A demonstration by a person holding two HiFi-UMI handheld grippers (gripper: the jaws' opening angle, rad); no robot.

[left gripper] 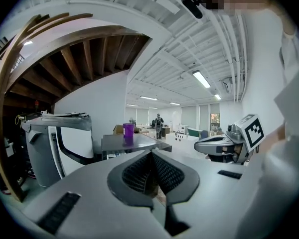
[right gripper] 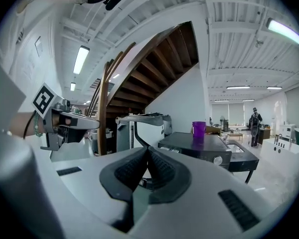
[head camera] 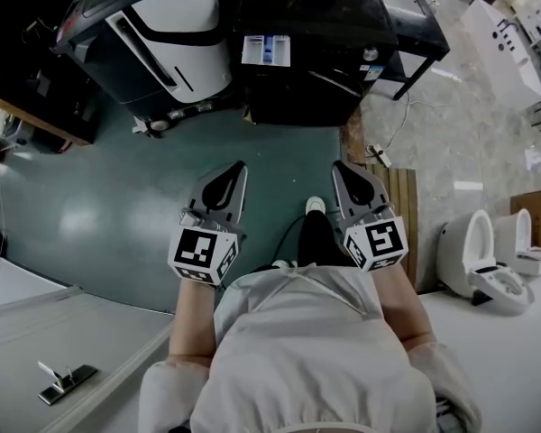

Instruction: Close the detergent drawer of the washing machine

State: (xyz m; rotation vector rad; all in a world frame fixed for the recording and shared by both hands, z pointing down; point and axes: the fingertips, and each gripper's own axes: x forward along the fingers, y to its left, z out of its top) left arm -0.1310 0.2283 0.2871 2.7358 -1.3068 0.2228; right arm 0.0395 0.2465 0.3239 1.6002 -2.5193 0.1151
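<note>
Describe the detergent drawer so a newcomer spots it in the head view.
Find the black washing machine straight ahead, right of the white-and-black appliance. At the left end of its front, the drawer sticks out toward the person. It is the only pale tray with blue inserts on that dark front; the round dial sits at the opposite end.

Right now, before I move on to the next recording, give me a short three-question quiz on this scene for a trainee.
1. True or false: the right gripper is clamped on the detergent drawer.
2. The detergent drawer is: A) pulled out; B) pushed in flush; C) lying on the floor.
3. What stands on top of the washing machine?
Key: 1 false, its jaws are together on nothing, short of the machine; 2 A; 3 a purple cup.
</note>
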